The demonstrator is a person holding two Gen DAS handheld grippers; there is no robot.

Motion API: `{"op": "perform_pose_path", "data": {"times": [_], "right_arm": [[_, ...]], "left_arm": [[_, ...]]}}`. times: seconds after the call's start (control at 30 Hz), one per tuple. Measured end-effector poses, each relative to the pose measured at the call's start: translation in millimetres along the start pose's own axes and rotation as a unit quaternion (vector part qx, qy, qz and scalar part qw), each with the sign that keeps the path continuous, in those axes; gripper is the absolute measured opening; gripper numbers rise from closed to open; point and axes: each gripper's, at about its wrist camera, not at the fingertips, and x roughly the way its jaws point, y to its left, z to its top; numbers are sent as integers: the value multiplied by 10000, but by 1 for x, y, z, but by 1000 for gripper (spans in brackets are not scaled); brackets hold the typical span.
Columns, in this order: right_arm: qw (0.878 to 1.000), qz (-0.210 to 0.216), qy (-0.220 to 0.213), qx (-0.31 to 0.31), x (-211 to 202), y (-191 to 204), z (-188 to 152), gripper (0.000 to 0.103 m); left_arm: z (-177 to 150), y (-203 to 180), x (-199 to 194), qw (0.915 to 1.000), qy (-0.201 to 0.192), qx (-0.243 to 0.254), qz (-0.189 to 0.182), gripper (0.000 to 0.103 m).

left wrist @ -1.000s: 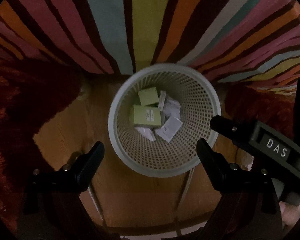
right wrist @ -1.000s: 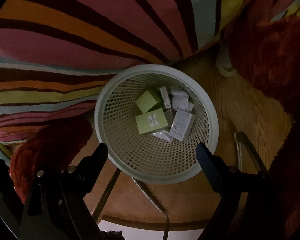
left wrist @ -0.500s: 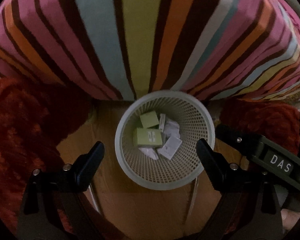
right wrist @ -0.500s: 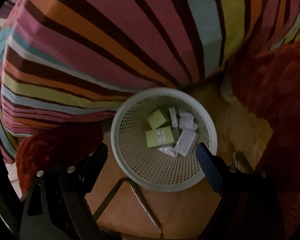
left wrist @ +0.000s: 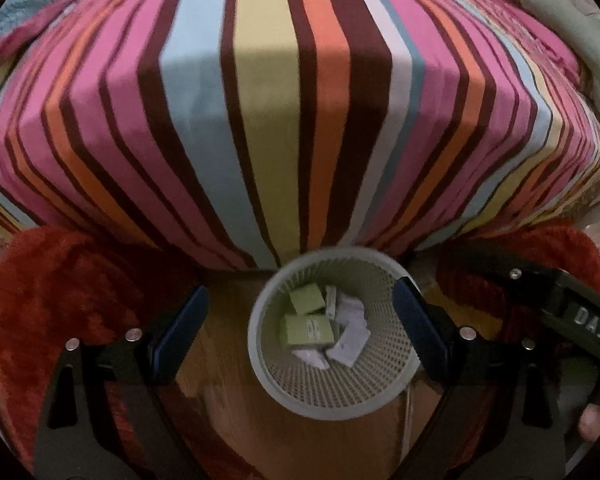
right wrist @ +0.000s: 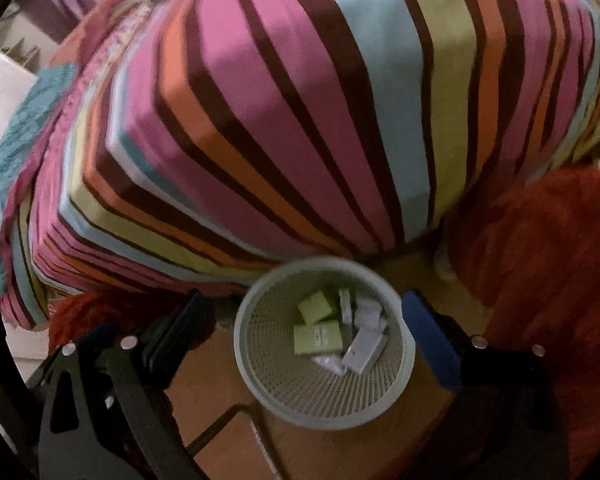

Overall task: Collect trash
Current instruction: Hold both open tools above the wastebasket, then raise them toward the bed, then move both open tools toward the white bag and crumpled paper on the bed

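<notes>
- A dim bedroom: a bed under a striped cover (left wrist: 284, 128) fills most of the view, with a wooden floor (left wrist: 228, 412) below it and shaggy red rugs (left wrist: 72, 300) on either side.
- The mesh wastebasket (left wrist: 332, 400) stands on the floor right at the foot of the bed, between the rugs.
- Inside it lie two pale green boxes (left wrist: 310, 330), some white boxes (left wrist: 350, 340) and crumpled white paper (right wrist: 370, 314), all resting at the bottom; the basket looks far from full.
- The left gripper (left wrist: 300, 328) hangs above the basket, jaws wide apart, holding nothing.
- The right gripper (right wrist: 302, 328) hangs beside it, also spread and empty.
- Risk, as I judge it: the basket is light, so a gripper brushing its rim could tip it and spill the trash onto the floor.
- The low light and blur could also hide any scrap on the rugs; I see none from here.
</notes>
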Motion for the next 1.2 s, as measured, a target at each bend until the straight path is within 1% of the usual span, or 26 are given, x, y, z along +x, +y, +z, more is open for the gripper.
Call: {"op": "perform_pose_path", "data": {"times": [0.1, 0.23, 0.4, 0.47, 0.67, 0.73, 0.87, 1.0, 1.1, 1.2], "right_arm": [[9989, -33, -298, -358, -11, 10, 3, 94], [9933, -161, -723, -889, -23, 23, 5, 94], [9826, -234, -1227, -1375, -37, 35, 7, 94], [9775, -267, -1397, -1557, -41, 40, 9, 94], [9710, -263, -1629, -1732, -50, 41, 15, 94], [9706, -251, -1636, -1747, -50, 43, 18, 94], [9697, -222, -1732, -1710, -55, 42, 25, 94], [9683, -201, -1788, -1732, -57, 44, 31, 94], [9664, -213, -1809, -1814, -57, 46, 39, 94], [9655, -223, -1817, -1850, -56, 47, 49, 94]], "left_arm": [[4, 6, -5, 9999, -115, -87, -59, 91], [7, 12, -9, 9993, -248, -188, -194, 90], [12, 12, -21, 9985, -515, 39, -159, 91], [15, 13, -26, 9980, -617, 45, -115, 90], [26, 23, -39, 9950, -952, -71, -291, 90], [32, 23, -45, 9938, -1093, -10, -222, 91], [40, 21, -52, 9921, -1249, 117, -64, 90], [50, 20, -52, 9916, -1275, 219, -69, 91], [58, 19, -51, 9908, -1321, 295, 50, 90], [66, 20, -50, 9901, -1357, 365, 66, 90]]}}
